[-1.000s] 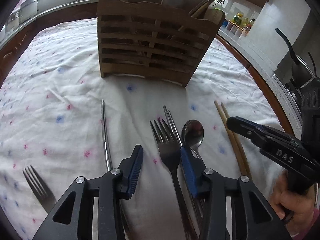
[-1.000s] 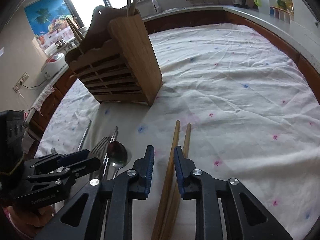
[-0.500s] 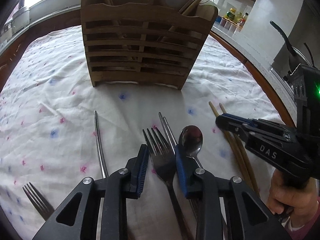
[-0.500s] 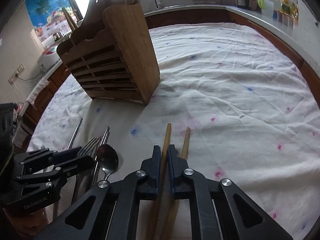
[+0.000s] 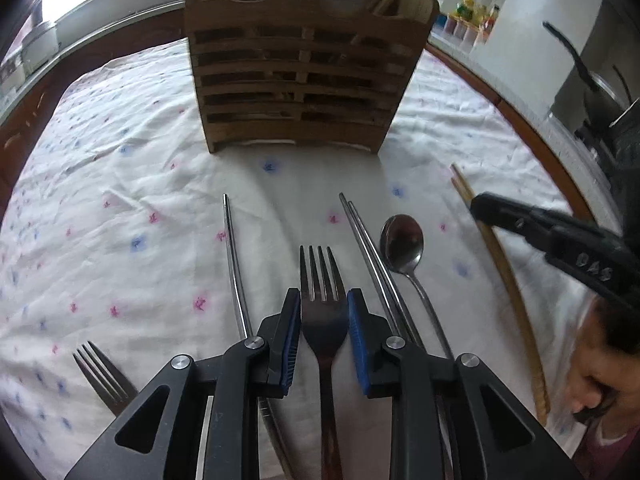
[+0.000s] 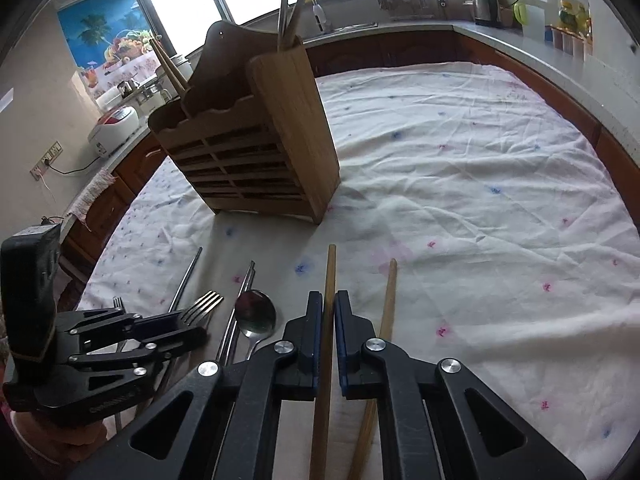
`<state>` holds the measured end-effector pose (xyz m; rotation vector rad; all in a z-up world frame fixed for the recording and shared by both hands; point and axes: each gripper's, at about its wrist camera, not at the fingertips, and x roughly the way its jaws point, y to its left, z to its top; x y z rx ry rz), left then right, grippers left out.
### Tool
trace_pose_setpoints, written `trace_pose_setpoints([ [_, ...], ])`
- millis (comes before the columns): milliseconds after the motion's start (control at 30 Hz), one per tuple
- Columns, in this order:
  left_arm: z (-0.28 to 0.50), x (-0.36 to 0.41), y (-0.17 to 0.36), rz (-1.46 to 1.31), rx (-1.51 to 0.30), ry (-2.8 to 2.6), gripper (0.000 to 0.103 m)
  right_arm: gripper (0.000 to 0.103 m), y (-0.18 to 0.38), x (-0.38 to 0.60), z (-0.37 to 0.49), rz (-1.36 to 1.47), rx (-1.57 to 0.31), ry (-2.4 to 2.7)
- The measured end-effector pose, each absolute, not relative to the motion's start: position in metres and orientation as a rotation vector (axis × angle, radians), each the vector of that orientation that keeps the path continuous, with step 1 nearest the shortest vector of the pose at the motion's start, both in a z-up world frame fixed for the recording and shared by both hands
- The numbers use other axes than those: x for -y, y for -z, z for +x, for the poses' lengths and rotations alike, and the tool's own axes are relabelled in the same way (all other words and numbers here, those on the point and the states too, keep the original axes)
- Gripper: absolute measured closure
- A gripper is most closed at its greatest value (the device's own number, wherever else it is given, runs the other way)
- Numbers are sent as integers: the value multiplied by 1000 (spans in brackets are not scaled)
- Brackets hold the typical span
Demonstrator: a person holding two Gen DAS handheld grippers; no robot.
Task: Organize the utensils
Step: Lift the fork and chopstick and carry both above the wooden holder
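A steel fork [image 5: 323, 272] lies on the flowered cloth with my left gripper [image 5: 324, 296] shut on its neck, both blue pads against its sides. From the right wrist view the left gripper [image 6: 188, 326] shows with the fork's tines [image 6: 206, 300] sticking out. My right gripper [image 6: 328, 300] is shut on one wooden chopstick [image 6: 330, 268]. Its twin [image 6: 390, 292] lies free just right of the finger. A spoon [image 5: 402, 242], a pair of metal chopsticks [image 5: 360, 232], a single metal chopstick [image 5: 232, 256] and a second fork [image 5: 100, 372] lie on the cloth.
A slatted wooden utensil holder [image 5: 304, 80] stands upright beyond the utensils, with chopsticks and metal handles in it [image 6: 248, 160]. A person's hand [image 5: 596, 392] holds the right gripper [image 5: 480, 204]. Counters with a rice cooker [image 6: 116, 128] and a kettle [image 6: 484, 4] ring the table.
The left jaws narrowed from wide apart to gripping the fork, which now sits centred between them. The right jaws closed on the left wooden chopstick.
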<state>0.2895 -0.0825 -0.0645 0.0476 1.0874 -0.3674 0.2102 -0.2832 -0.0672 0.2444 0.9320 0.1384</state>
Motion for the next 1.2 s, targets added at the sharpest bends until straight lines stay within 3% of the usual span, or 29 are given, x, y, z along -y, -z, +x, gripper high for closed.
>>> trace_pose_setpoints([
  [233, 289, 105, 62, 209, -1092, 360, 81, 97, 62, 288, 201, 275, -922, -138],
  [767, 214, 28, -39, -99, -800, 404, 82, 97, -25, 295, 145, 300, -707, -156],
  [1200, 170, -3, -73, -151, -687, 397, 82, 97, -79, 288, 131, 278, -551, -145],
])
